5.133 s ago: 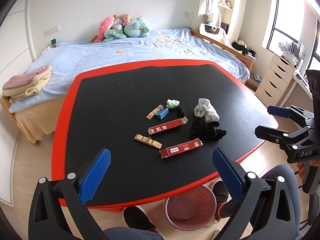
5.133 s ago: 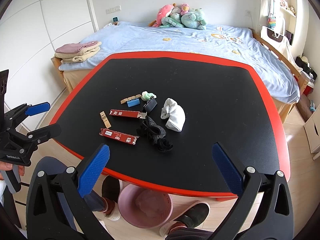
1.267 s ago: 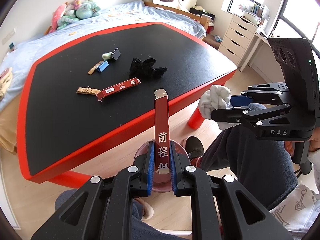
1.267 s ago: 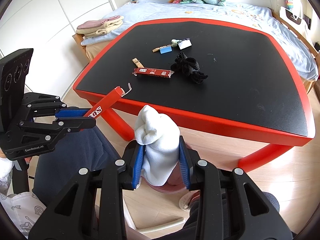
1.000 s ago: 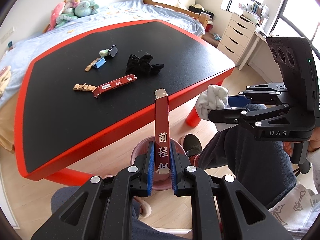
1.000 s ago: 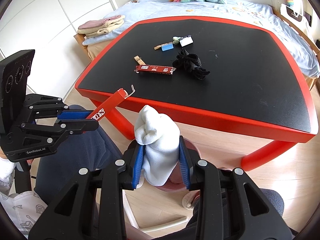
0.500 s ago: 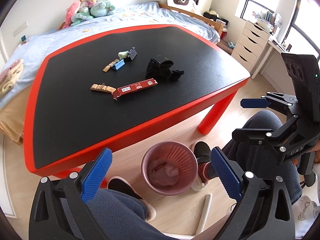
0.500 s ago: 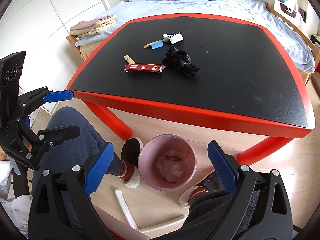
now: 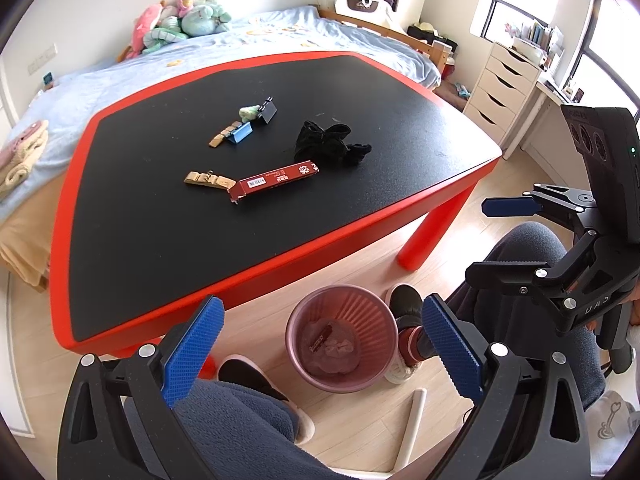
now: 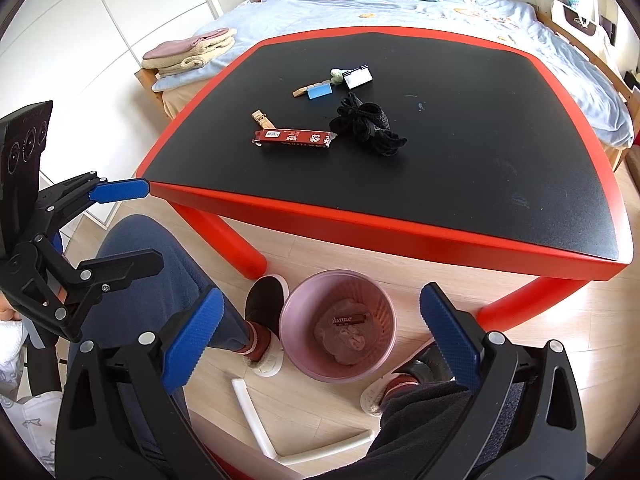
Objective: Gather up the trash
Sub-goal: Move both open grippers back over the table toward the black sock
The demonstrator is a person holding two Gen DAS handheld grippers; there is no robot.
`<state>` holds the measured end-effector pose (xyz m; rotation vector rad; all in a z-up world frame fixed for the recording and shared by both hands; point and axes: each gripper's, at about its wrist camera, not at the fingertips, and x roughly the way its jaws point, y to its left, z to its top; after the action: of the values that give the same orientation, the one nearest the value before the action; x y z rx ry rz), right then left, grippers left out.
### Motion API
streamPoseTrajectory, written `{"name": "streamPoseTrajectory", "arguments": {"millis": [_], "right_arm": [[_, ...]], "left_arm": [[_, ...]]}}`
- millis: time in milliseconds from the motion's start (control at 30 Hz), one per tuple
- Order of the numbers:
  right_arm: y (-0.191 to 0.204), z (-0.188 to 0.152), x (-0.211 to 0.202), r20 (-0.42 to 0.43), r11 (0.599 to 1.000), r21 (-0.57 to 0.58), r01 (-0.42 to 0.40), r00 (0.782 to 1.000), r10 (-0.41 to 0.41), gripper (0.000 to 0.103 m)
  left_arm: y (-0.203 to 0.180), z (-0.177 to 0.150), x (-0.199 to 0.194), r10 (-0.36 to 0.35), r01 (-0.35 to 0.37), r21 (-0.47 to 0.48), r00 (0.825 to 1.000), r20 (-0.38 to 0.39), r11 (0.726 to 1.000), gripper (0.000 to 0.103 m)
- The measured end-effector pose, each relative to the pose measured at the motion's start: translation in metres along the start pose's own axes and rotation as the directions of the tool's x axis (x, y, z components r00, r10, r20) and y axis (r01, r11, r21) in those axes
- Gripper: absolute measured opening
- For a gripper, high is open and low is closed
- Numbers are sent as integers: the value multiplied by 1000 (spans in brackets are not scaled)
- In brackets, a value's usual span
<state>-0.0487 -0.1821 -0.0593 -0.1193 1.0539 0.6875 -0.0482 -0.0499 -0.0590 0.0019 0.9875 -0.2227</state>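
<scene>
The pink bin [image 9: 362, 312] [image 10: 378, 312] stands on the floor by the red-edged black table [image 9: 280, 260]. In it lie a red box [image 9: 320, 334] [image 10: 349, 319] and a white sock [image 9: 337, 350] [image 10: 352, 337]. My left gripper [image 9: 320, 312] hangs above the bin, open and empty. My right gripper [image 10: 322, 298] is above it too; its jaws are opening with nothing between them. On the table lie a second red box [image 9: 276, 180], a black sock [image 9: 328, 146], wooden clothespins [image 9: 208, 179] and clips [image 9: 240, 134].
A person's legs in blue trousers [image 10: 160, 264] and slippered feet [image 9: 404, 304] flank the bin. A white stool leg [image 10: 248, 412] lies low in front. A bed [image 9: 240, 48] stands behind the table, white drawers [image 9: 504, 84] at the right.
Both grippers have gone from shut to open. The red box has left the left gripper and the white sock the right one; both now lie in the bin.
</scene>
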Motion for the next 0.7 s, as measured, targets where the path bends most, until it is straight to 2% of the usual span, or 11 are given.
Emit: {"name": "streamPoseTrajectory", "arguments": {"millis": [333, 700], "right_arm": [[-5, 18, -1, 6, 1000, -13, 16, 1000, -16, 97], [-15, 65, 3, 20, 997, -74, 31, 999, -30, 97]], "left_arm": [[7, 16, -3, 3, -3, 32, 1000, 14, 999, 95], [21, 58, 9, -15, 14, 115, 1000, 9, 993, 95]]}}
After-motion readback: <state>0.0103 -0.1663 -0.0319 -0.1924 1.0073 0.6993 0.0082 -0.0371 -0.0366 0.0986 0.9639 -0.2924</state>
